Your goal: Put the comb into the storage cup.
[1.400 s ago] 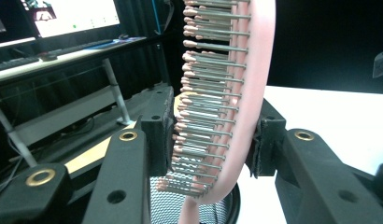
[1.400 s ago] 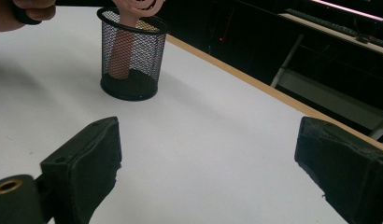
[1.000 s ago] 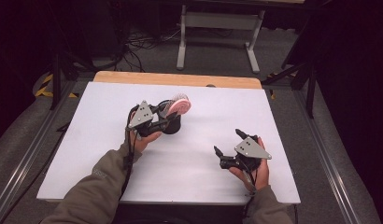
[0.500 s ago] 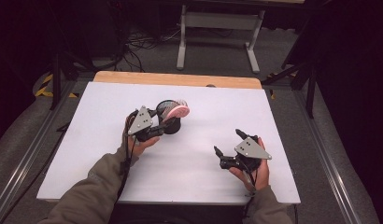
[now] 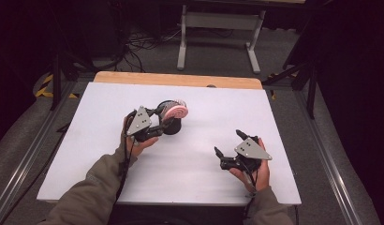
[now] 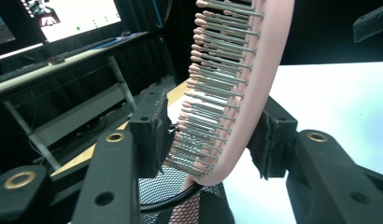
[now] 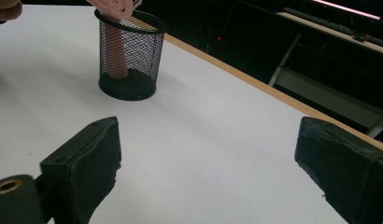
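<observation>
A pink hairbrush (image 5: 175, 111) stands handle-down in a black mesh cup (image 5: 171, 126) near the middle of the white table (image 5: 204, 183). My left gripper (image 5: 167, 117) reaches in from the left with the brush head between its jaws. In the left gripper view the bristles (image 6: 208, 107) face the left pad (image 6: 152, 130) and the pink back lies by the right pad (image 6: 269, 144). The jaws have just been opening and no longer press on the brush. My right gripper (image 5: 227, 142) rests open at the front right, nothing between its jaws (image 7: 210, 130). It looks toward the cup (image 7: 129, 56).
A wooden strip (image 5: 176, 78) runs along the table's far edge. Behind it stand a grey metal stand (image 5: 218, 21) and floor cables. Metal rails flank the table on both sides. A desk with monitors appears in the left gripper view.
The left gripper and the brush head have shifted slightly downward toward the cup, and the brush stands more upright. The right hand has kept still.
</observation>
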### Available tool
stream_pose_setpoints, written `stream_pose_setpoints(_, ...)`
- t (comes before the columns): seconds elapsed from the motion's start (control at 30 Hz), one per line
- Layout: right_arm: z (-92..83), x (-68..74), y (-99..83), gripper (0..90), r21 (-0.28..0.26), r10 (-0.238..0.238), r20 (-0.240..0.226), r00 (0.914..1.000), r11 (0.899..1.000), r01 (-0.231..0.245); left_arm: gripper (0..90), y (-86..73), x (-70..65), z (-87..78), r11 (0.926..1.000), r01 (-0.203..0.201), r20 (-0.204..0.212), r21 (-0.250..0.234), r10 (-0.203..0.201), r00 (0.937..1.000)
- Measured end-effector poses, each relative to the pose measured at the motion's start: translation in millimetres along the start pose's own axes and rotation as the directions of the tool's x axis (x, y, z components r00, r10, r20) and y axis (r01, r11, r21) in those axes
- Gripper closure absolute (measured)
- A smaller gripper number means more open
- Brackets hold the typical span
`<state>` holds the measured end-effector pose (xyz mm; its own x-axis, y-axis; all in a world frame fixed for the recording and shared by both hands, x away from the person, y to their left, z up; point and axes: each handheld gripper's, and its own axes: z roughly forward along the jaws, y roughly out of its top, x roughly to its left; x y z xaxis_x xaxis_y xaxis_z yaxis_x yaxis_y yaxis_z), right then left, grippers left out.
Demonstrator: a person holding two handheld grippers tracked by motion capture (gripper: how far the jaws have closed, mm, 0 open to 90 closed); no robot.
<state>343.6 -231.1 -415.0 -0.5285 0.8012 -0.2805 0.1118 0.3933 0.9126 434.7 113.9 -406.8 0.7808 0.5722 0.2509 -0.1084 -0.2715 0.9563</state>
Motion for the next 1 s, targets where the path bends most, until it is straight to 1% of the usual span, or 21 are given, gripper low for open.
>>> stream_pose_setpoints(0.07,-0.2,0.2,0.3,7.7,0.0,-0.002,-0.001,1.0,1.0,0.002,51.5,1.0,0.3,-1.1,1.0,-0.003,0.001,-0.005,0.003,1.0)
stream_pose_setpoints(0.13,-0.2,0.7,0.6,7.6,0.0,-0.004,0.001,1.0,1.0,0.004,50.2,2.3,0.8,-2.5,0.9999,-0.009,-0.009,-0.005,0.009,0.9999)
stream_pose_setpoints(0.23,-0.5,1.3,1.2,7.6,-0.004,-0.007,0.0,1.0,1.0,0.007,47.4,4.8,1.8,-5.6,0.9998,-0.005,-0.011,-0.02,0.005,0.9999)
stream_pose_setpoints(0.27,-0.6,1.2,1.3,7.7,-0.005,-0.007,0.0,1.0,1.0,0.007,47.5,5.4,2.3,-6.3,0.9997,-0.013,-0.014,-0.019,0.013,0.9998)
stream_pose_setpoints(0.37,-0.4,1.0,1.2,7.6,-0.003,-0.006,-0.001,1.0,1.0,0.006,46.6,5.6,3.7,-8.1,0.9998,-0.009,-0.013,-0.018,0.008,0.9999)
stream_pose_setpoints(0.43,-0.5,1.2,1.3,7.7,-0.004,-0.007,-0.002,1.0,1.0,0.007,44.5,5.6,4.2,-8.8,0.9998,-0.009,-0.012,-0.017,0.009,0.9999)
stream_pose_setpoints(0.5,-0.5,1.5,1.5,7.6,-0.004,-0.008,0.0,1.0,1.0,0.008,43.2,5.7,4.6,-9.4,0.9997,-0.003,-0.01,-0.025,0.003,0.9999)
stream_pose_setpoints(0.53,-0.5,1.5,1.4,7.7,-0.005,-0.007,-0.002,1.0,1.0,0.007,43.1,5.9,4.5,-10.1,0.9998,0.0,-0.008,-0.018,0.0,1.0)
stream_pose_setpoints(0.57,-0.4,1.6,1.4,7.6,-0.004,-0.009,-0.004,1.0,1.0,0.009,41.8,6.3,5.2,-10.5,0.9998,-0.011,-0.011,-0.015,0.011,0.9999)
stream_pose_setpoints(0.63,-0.2,1.8,1.4,7.6,-0.004,-0.009,-0.003,1.0,1.0,0.009,40.1,6.8,5.4,-11.4,0.9999,-0.012,-0.008,-0.011,0.012,0.9999)
stream_pose_setpoints(0.67,-0.2,1.9,1.4,7.6,-0.004,-0.01,-0.005,0.9999,1.0,0.01,38.4,6.9,5.6,-11.2,0.9998,-0.013,-0.014,-0.016,0.013,0.9998)
stream_pose_setpoints(0.7,-0.1,1.9,1.4,7.6,-0.005,-0.012,-0.005,0.9999,1.0,0.012,36.8,6.6,5.2,-11.5,0.9998,0.002,-0.017,-0.02,-0.002,0.9998)
stream_pose_setpoints(0.73,-0.1,1.9,1.4,7.6,-0.005,-0.013,-0.004,0.9999,1.0,0.013,33.9,6.5,5.5,-11.7,0.9998,0.006,-0.019,-0.02,-0.006,0.9998)
stream_pose_setpoints(0.83,-0.2,1.8,1.3,7.6,-0.005,-0.012,-0.004,0.9999,1.0,0.012,31.1,6.6,7.0,-13.0,0.9998,0.012,-0.013,-0.016,-0.012,0.9999)
stream_pose_setpoints(0.93,-0.4,1.7,1.4,7.6,-0.006,-0.011,-0.006,0.9999,1.0,0.011,27.6,6.1,8.5,-13.9,0.9997,0.014,-0.017,-0.018,-0.014,0.9997)
stream_pose_setpoints(0.97,-0.5,1.9,1.5,7.6,-0.006,-0.012,-0.006,0.9999,1.0,0.012,26.1,5.9,8.5,-14.3,0.9995,0.025,-0.01,-0.017,-0.025,0.9996)
stream_pose_setpoints(1.0,-0.5,2.1,1.7,7.6,-0.006,-0.014,-0.008,0.9999,1.0,0.014,24.9,6.0,8.6,-14.5,0.9996,0.024,-0.014,-0.015,-0.024,0.9996)
